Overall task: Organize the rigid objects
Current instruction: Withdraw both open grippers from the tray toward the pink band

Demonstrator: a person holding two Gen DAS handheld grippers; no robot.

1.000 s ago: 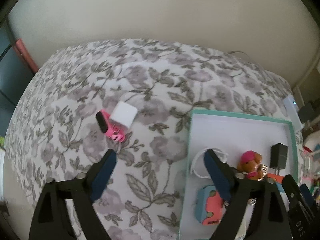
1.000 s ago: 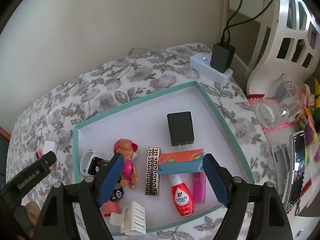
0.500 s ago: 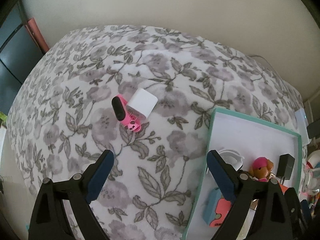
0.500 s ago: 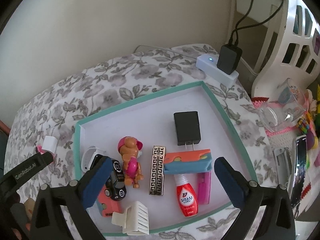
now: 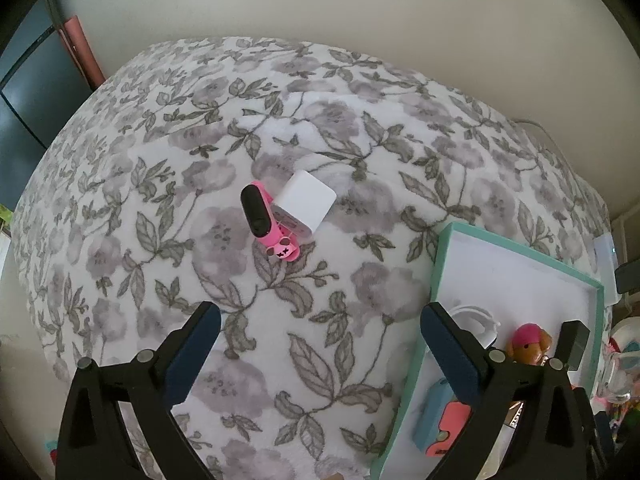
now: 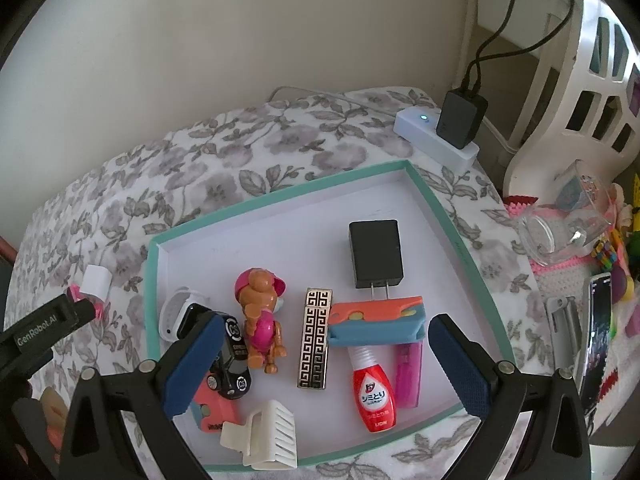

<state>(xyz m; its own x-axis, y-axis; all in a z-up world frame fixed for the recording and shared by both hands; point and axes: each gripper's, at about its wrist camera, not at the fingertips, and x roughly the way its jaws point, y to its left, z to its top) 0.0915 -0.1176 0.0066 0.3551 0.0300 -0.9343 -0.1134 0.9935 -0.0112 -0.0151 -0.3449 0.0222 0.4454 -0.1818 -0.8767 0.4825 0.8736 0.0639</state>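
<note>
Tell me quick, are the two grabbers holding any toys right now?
Left gripper: open, holding nothing; its jaws have just opened wider.
Right gripper: open, holding nothing; its jaws have just opened wider.

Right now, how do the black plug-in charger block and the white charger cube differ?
The black charger block lies inside the teal-rimmed tray; the white charger cube sits outside on the floral cloth. The black block lies apart from the orange-and-blue toy; the white cube rests against a pink smart band. Both are boxy wall chargers.
</note>
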